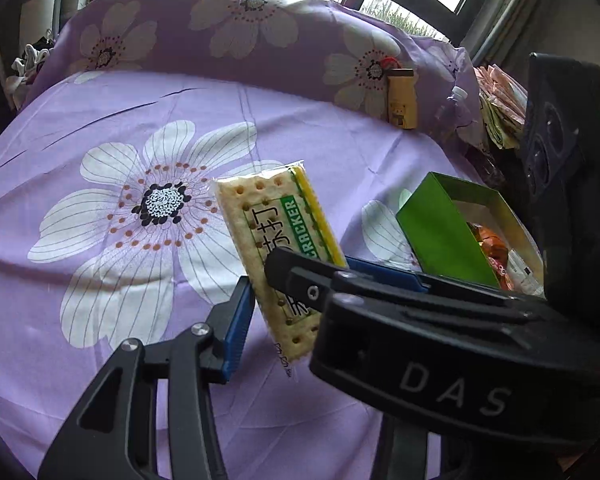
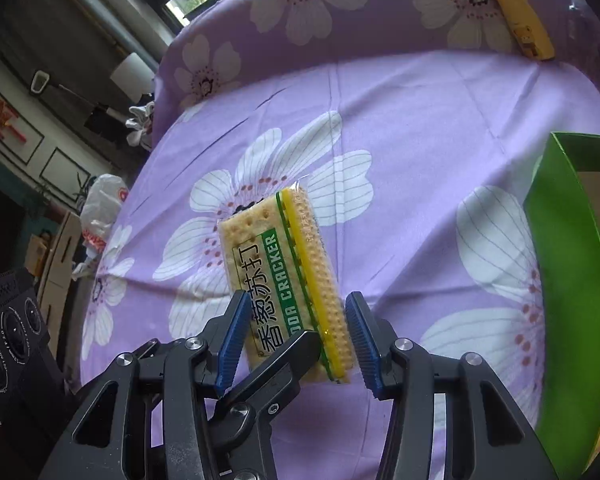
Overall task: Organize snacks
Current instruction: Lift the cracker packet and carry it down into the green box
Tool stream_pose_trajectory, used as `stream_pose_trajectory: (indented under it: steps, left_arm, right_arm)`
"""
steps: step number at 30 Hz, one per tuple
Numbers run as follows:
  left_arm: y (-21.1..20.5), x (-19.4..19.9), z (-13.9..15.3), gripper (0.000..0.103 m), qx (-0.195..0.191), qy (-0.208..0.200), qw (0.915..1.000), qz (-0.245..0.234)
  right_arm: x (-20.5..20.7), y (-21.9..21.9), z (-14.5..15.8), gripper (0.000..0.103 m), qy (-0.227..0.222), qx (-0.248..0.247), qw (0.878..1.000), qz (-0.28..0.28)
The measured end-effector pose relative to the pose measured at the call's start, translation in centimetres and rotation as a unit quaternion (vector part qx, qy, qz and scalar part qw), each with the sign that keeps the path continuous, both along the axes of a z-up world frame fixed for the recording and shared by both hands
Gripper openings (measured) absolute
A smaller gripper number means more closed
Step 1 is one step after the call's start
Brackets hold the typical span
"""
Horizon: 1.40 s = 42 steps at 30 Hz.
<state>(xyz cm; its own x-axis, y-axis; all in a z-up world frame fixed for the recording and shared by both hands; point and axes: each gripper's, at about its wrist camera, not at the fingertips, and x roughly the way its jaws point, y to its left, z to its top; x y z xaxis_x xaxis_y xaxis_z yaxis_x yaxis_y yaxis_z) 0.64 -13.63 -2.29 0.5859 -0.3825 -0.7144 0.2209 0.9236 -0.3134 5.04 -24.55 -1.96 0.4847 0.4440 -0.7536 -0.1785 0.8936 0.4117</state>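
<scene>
A soda cracker pack (image 1: 278, 248) in clear wrap with a green and yellow label is held up above the purple flowered cloth. Both grippers are at it. In the left wrist view my left gripper (image 1: 300, 296) has its blue pads (image 1: 236, 322) on either side of the pack's lower end, and the right gripper's black finger crosses in front. In the right wrist view the pack (image 2: 288, 280) stands between my right gripper's (image 2: 296, 336) blue pads (image 2: 232, 340), with small gaps showing; the left gripper's black finger lies across its base. A green box (image 1: 440, 228) holding snacks sits to the right.
The green box's wall also shows in the right wrist view (image 2: 568, 280). A yellow pack (image 1: 402, 98) leans at the cloth's back fold. A black speaker (image 1: 556, 128) stands at the right edge, stacked packets (image 1: 500, 100) behind it. Windows lie beyond.
</scene>
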Motion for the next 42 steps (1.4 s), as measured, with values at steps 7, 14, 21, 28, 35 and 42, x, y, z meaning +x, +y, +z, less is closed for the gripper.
stream_pose_trajectory:
  steps: [7, 14, 21, 28, 35, 42]
  left_arm:
    - [-1.0, -5.4, 2.2, 0.044, -0.003, -0.063, 0.998, -0.001]
    - [-2.3, -9.3, 3.1, 0.042, -0.013, -0.092, 0.9953, -0.03]
    - [-4.8, -10.4, 3.9, 0.042, -0.016, -0.106, 0.9927, -0.056]
    - [-7.2, -10.7, 4.6, 0.042, -0.013, -0.117, 0.9899, -0.079]
    - [-9.8, -10.7, 5.2, 0.042, -0.007, -0.13, 0.9855, -0.108]
    - [-12.4, -10.7, 5.6, 0.042, 0.002, -0.141, 0.9802, -0.139]
  right_arm:
    - [-6.1, -1.0, 2.9, 0.052, -0.058, -0.007, 0.998, -0.012]
    - [-10.9, -2.2, 3.9, 0.052, -0.089, -0.002, 0.995, -0.05]
    - [-12.6, -4.7, 4.5, 0.052, -0.106, 0.003, 0.991, -0.086]
    - [-13.6, -7.2, 4.9, 0.052, -0.115, 0.009, 0.987, -0.11]
    - [-14.3, -9.8, 5.2, 0.052, -0.128, 0.02, 0.982, -0.138]
    - [-15.0, -12.3, 5.3, 0.052, -0.135, 0.03, 0.976, -0.169]
